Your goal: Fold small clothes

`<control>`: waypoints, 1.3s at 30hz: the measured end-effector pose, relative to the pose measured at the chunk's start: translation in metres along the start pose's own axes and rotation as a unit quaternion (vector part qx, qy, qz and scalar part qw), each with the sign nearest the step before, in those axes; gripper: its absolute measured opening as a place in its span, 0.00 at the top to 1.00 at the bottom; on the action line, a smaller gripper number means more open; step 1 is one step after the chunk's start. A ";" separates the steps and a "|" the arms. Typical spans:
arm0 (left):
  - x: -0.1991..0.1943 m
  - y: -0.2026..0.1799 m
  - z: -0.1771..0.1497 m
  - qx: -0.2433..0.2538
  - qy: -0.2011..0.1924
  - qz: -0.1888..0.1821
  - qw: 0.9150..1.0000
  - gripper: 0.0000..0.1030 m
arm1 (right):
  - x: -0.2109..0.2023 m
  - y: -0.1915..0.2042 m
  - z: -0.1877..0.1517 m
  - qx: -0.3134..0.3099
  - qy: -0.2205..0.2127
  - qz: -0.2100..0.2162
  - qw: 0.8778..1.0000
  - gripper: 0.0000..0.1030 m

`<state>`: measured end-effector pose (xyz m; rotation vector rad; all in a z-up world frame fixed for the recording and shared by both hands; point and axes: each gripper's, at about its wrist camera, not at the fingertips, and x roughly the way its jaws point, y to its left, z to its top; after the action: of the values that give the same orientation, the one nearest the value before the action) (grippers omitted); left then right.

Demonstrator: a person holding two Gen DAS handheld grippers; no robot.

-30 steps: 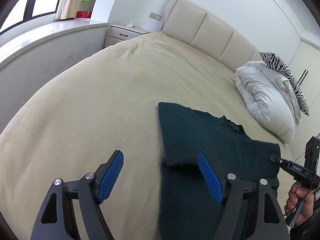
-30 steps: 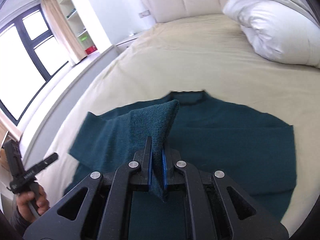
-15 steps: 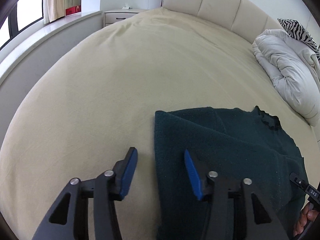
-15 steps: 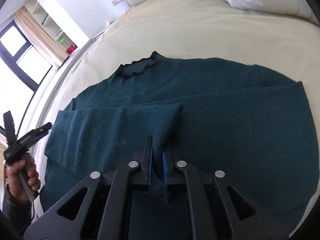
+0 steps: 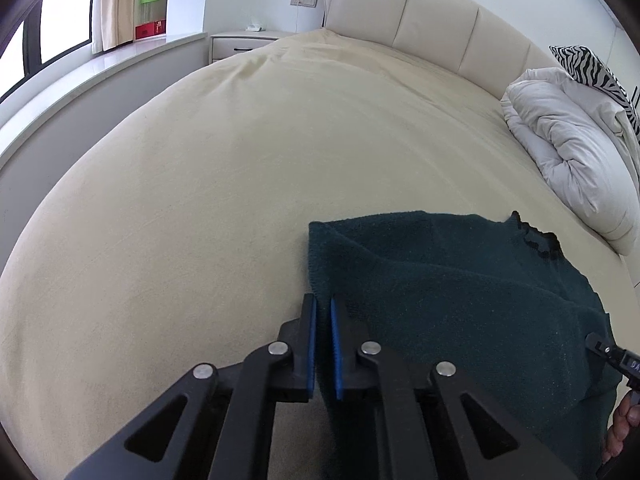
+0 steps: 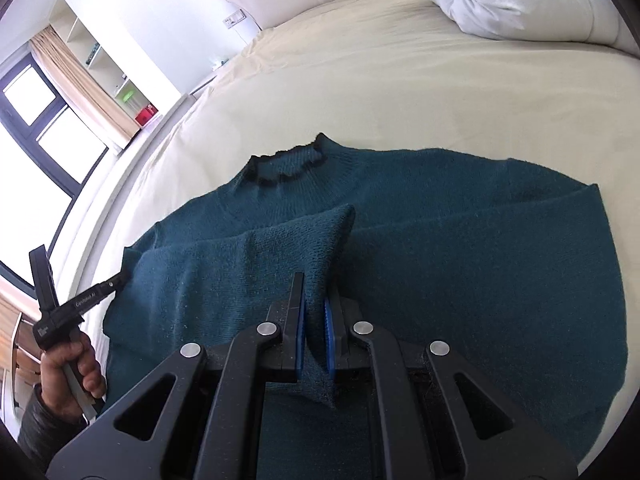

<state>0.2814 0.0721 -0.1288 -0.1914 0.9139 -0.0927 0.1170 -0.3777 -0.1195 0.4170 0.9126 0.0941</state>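
My right gripper (image 6: 315, 320) is clenched on the folded-in sleeve of the teal sweater (image 6: 460, 264) lying on the bed (image 5: 260, 152); my left gripper (image 5: 323, 340) pinches its side edge. Uneven pulling could drag the knit askew or slip the thin edge free.

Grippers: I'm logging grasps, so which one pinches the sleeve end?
The right gripper: the sleeve lies folded across the sweater, its end clamped there. The left gripper is closed on the sweater's folded side edge instead.
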 end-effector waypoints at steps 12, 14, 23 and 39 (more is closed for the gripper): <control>-0.016 0.012 0.002 -0.020 -0.015 -0.002 1.000 0.80 | 0.016 -0.033 -0.009 0.075 0.012 0.049 0.996 0.93; -0.041 0.011 0.002 -0.018 -0.048 0.015 0.999 0.81 | 0.012 -0.038 -0.007 0.091 0.019 0.043 0.995 0.90; -0.030 -0.015 -0.037 0.038 -0.001 -0.002 0.999 0.80 | -0.008 0.007 -0.005 0.039 -0.006 0.055 0.998 0.81; -0.110 -0.010 -0.079 0.072 -0.011 0.035 0.997 0.37 | -0.116 -0.043 -0.076 0.099 -0.089 0.024 0.991 0.36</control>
<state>0.1522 0.0703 -0.0885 -0.0269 0.8880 -0.0901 -0.0178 -0.4230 -0.0906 0.6224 0.7386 0.0088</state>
